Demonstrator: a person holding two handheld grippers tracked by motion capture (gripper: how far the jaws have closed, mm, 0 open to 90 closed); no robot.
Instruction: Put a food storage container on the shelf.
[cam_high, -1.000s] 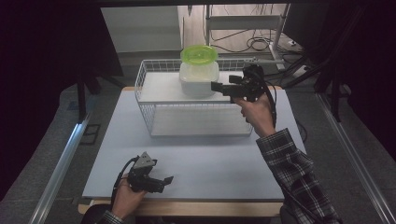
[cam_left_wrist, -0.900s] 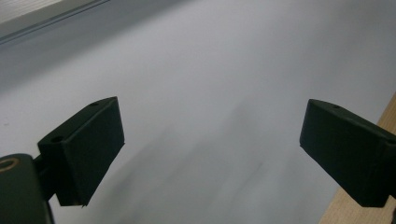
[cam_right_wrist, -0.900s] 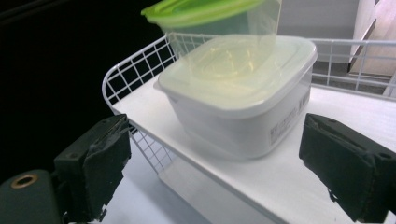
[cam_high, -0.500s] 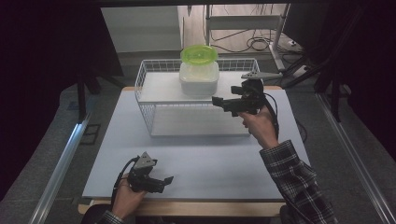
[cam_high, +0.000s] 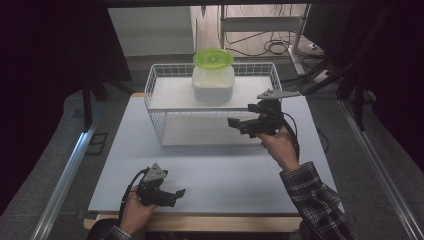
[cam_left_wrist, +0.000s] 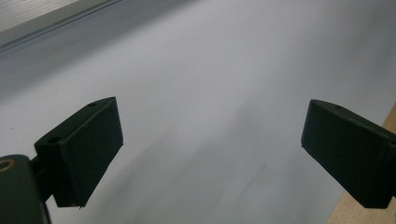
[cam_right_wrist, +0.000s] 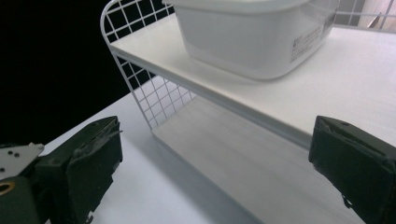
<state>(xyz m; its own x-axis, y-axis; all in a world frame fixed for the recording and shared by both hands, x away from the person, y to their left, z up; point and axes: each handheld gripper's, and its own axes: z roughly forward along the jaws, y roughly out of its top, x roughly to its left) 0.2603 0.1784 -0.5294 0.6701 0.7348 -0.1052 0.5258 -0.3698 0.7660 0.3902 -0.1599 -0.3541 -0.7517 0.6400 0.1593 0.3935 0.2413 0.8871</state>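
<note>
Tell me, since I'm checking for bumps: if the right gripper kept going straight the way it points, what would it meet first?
Probably the wire rack: the right gripper, jaws open and empty, points at its lower shelf, beneath the upper shelf carrying the white container. Depth is hard to judge.

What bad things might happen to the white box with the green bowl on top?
1. The green bowl sits loose on the white box; a bump may tip it off.
2. The right gripper is open, holding nothing, beside the wire shelf; it could knock the wires.
3. The box stands on the upper board, so a shove could slide it about.
</note>
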